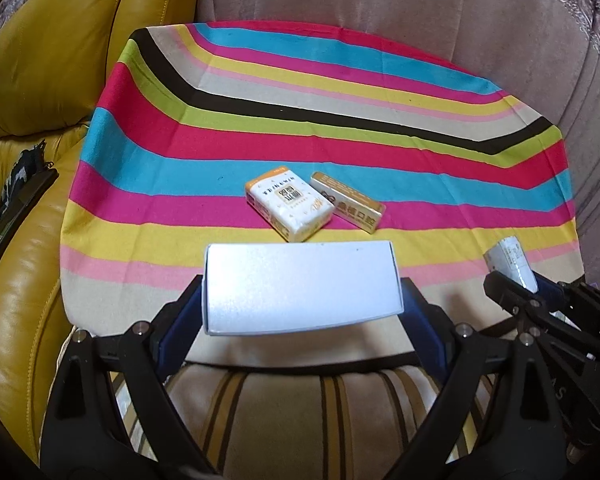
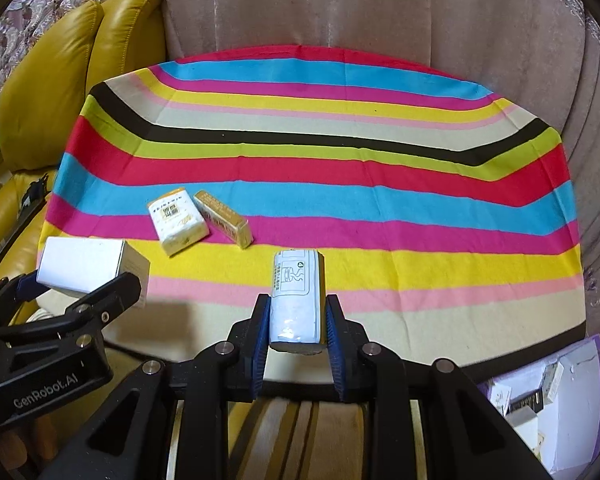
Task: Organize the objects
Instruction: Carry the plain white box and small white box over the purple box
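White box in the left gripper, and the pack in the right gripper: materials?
White box: looks like matte cardboard, with flat faces, crisp folded edges and no glare. Tissue pack: probably soft paper tissues in thin glossy plastic film, which wrinkles and shines near the bottom where the right gripper squeezes it.

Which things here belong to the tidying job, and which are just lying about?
Job:
- plain white cardboard box, in left claw
- white wrapped tissue pack, in right claw
- white-and-orange packet
- slim gold-edged box
- open purple-rimmed box

Lying about:
- black wallet-like case on yellow leather sofa
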Available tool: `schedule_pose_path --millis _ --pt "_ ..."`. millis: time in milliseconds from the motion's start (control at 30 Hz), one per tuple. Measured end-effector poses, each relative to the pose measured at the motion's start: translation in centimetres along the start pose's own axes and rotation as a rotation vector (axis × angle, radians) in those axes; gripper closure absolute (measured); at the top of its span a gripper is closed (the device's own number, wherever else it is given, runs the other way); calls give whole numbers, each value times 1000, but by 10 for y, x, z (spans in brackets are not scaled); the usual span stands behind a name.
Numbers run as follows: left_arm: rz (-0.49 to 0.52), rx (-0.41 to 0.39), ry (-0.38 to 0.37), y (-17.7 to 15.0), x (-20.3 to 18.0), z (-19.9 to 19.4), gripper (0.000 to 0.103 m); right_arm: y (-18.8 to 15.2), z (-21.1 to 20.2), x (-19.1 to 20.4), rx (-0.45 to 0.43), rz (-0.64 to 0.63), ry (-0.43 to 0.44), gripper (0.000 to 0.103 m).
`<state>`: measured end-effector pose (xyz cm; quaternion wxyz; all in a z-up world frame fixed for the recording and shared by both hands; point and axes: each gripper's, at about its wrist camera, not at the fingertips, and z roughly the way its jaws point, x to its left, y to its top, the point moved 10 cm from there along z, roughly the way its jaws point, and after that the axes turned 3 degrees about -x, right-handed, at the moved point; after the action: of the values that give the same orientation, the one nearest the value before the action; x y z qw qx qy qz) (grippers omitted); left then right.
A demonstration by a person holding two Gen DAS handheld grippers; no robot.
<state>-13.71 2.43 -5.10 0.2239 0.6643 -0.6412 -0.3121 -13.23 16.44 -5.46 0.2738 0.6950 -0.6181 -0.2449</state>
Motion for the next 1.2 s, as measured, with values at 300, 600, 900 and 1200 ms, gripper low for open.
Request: schedule_pose_path --millis 300,600,900,1200 --pt "42 5 -22 -9 -24 -12 10 -18 -19 -17 11 27 -17 75" --pt "83 11 -40 -17 -48 -18 10 -32 -32 -42 16 72 -33 75" --pt "125 22 -64 -22 -73 -21 10 -43 -43 -67 15 108 -50 75" --pt "180 39 -103 -31 -109 -21 10 -54 -52 -98 15 148 -78 75"
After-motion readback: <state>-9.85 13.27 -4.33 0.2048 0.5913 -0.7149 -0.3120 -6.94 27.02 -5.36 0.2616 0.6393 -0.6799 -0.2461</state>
